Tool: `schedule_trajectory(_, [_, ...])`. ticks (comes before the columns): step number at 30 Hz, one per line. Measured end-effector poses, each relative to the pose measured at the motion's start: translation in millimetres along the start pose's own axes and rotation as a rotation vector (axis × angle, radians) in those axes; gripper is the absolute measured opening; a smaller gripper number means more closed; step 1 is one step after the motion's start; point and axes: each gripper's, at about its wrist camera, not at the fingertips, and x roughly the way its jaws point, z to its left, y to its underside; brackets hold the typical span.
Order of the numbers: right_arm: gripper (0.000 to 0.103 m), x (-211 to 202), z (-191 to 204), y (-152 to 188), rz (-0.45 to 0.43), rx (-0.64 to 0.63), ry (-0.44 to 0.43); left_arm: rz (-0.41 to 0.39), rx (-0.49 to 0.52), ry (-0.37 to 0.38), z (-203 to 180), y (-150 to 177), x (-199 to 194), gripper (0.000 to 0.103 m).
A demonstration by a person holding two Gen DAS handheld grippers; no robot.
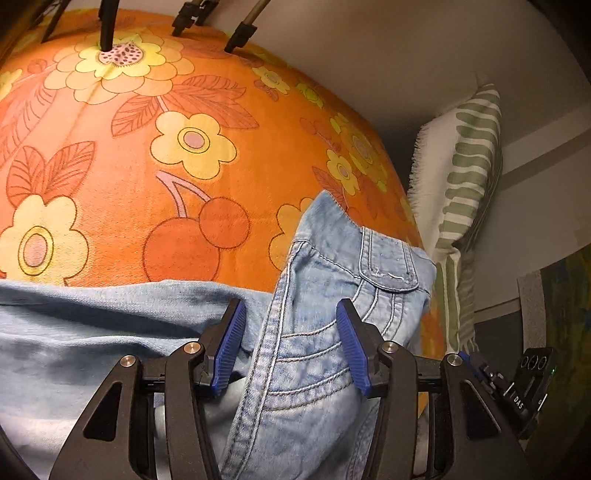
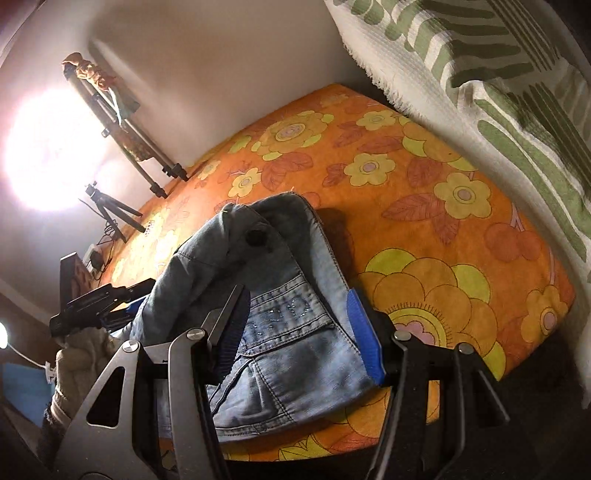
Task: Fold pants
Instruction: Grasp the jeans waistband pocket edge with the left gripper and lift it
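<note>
Light blue jeans [image 1: 314,295] lie bunched on an orange flowered bed cover [image 1: 147,166]. My left gripper [image 1: 291,343] points down at them with its blue pads set wide and a thick fold of the pocket and waistband filling the gap, one waistband corner standing up. In the right wrist view the jeans [image 2: 280,266] rise in a hump with a dark button on top. My right gripper [image 2: 299,332] holds the back-pocket part, the denim reaching from pad to pad. The other gripper [image 2: 96,302] shows at the left, held by a gloved hand [image 2: 77,369].
A white and green striped pillow [image 1: 465,166] stands at the bed's right side, close over the right gripper [image 2: 480,74]. Tripod legs [image 1: 107,26] rest on the far end of the cover [image 2: 424,221]. A bright lamp glares at the left wall.
</note>
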Motion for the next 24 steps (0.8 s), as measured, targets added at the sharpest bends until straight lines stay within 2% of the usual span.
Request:
schedule_trajectory(3, [0.057, 1.1, 0.0, -0.4, -0.002, 0.002, -0.005, -0.012, 0.012, 0.016, -0.8, 1.2, -0.5, 0.049])
schedule_trajectory(5, [0.057, 2.6, -0.7, -1.5, -0.001, 0.008, -0.013, -0.029, 0.035, 0.008, -3.9, 2.0, -0.8, 0.037])
schedule_trajectory(7, [0.057, 3.0, -0.2, -3.0, -0.002, 0.015, -0.021, -0.044, 0.058, -0.012, -4.3, 3.0, -4.1, 0.021])
schedule_trajectory(9, [0.057, 2.2, 2.1, -4.8, -0.009, 0.014, -0.022, -0.057, 0.068, -0.006, -3.5, 3.1, -8.2, 0.016])
schedule_trajectory(16, [0.057, 1.9, 10.7, -8.4, -0.020, 0.017, -0.042, -0.082, 0.130, 0.061, -19.0, 9.2, -23.3, 0.014])
schedule_trajectory(21, [0.057, 4.1, 14.5, -10.4, -0.015, 0.026, -0.086, -0.041, 0.302, 0.118, -56.0, 35.9, -25.4, 0.013])
schedule_trajectory(24, [0.057, 5.8, 17.7, -11.4, -0.012, 0.031, -0.114, 0.023, 0.394, 0.149, -77.0, 58.0, -17.5, 0.010])
